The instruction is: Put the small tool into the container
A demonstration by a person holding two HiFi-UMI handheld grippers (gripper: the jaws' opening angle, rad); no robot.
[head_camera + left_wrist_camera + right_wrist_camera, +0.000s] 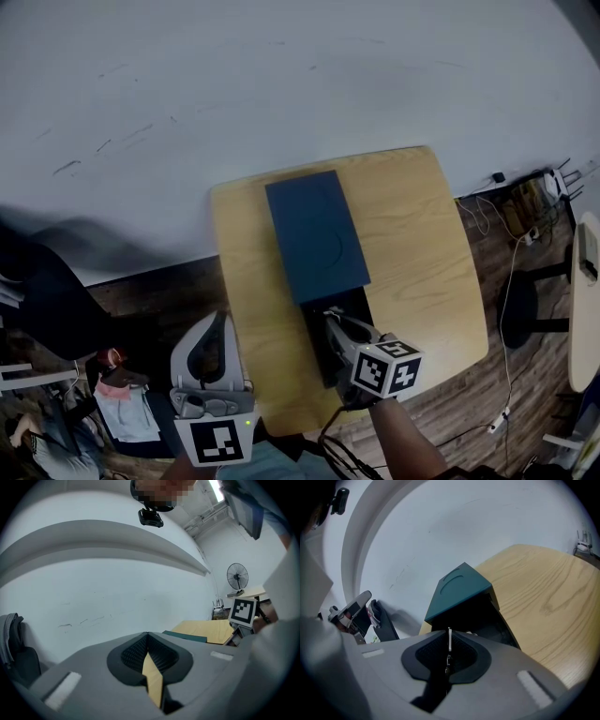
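The fingers [466, 656] of the right gripper [449, 634] are held almost together, and a small tool [449, 644] is pinched between them. The fingers [131, 656] of the left gripper [147, 634] are closed at the tips with nothing in them. That gripper is seen just beside the left edge of the tabletop [422, 244].

A dark blue box [317, 349] is laid on the wooden tabletop. Its lid [314, 234] is slid back, so the near end is open and black inside. The right gripper is held just over that open end, with the small tool pointed at it.

Only a thin, shiny strip of the tool can be seen. It is judged to be metal: light, stiff and smooth, so it could easily be tipped or let slip. It is best gripped on its flat sides, near the middle, and not squeezed hard. What kind of tool it is cannot be told.
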